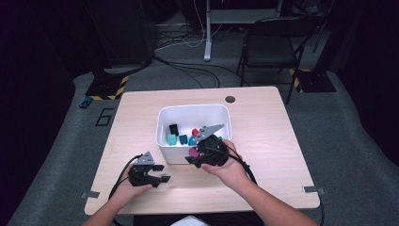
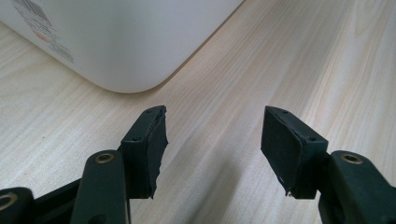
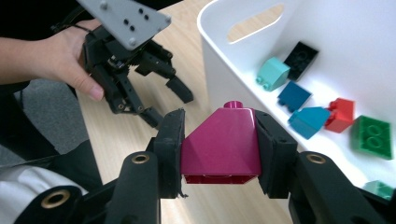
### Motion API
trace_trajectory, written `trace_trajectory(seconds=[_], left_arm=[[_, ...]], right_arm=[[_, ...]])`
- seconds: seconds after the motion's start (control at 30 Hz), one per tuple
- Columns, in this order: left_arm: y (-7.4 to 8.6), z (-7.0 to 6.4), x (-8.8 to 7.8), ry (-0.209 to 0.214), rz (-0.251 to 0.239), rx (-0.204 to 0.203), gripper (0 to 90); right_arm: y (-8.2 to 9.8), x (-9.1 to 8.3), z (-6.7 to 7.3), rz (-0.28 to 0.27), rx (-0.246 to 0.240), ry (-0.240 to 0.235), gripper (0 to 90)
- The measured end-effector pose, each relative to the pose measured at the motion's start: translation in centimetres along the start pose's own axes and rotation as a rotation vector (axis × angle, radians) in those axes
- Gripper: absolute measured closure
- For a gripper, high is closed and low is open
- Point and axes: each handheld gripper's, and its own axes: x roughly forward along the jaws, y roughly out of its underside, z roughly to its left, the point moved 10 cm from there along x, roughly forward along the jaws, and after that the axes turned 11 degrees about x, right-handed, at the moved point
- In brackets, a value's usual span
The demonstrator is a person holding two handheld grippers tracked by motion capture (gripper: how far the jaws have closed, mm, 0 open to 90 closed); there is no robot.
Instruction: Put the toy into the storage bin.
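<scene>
A white bin (image 1: 162, 120) stands mid-table with several toy bricks inside. My right gripper (image 3: 219, 142) is shut on a magenta sloped brick (image 3: 222, 144), held over the bin's near rim (image 3: 210, 56); from above the brick (image 1: 193, 152) shows at the bin's front wall. Inside lie a black brick (image 3: 302, 57), a mint one (image 3: 273, 73), two blue ones (image 3: 294, 95), a red one (image 3: 343, 114) and a green one (image 3: 373, 136). My left gripper (image 1: 160, 173) rests open on the table left of the bin; its pads (image 2: 147, 144) stand apart with bare wood between them, near the bin's corner (image 2: 130, 60).
The wooden table (image 1: 263, 141) has a round cable hole (image 1: 230, 99) at the back. A folding chair (image 1: 273, 44) and a desk leg (image 1: 207, 33) stand beyond on the grey floor with cables. The left hand and gripper (image 3: 126, 60) show beyond the brick.
</scene>
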Motion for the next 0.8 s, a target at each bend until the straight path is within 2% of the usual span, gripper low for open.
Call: trace_trajectory(seconds=[0.27,0.5,0.73,0.8], left_arm=[[0.0,0.1,0.0,-0.001,-0.001,0.005,40.2],[0.0,0.0,0.0,0.000,0.002,0.003,40.2],[0.0,0.0,0.0,0.001,-0.001,0.002,40.2],[0.0,0.1,0.0,0.001,0.003,0.010,40.2]], right_arm=[[-1.4,-0.5,-0.9,-0.006,0.003,0.028,58.0],[-3.4,-0.4,-3.2,-0.024,0.001,0.067,58.0],[-5.0,0.4,-5.5,-0.021,0.045,0.093,58.0],[-5.6,0.7,-6.3,-0.024,0.040,0.103,58.0]])
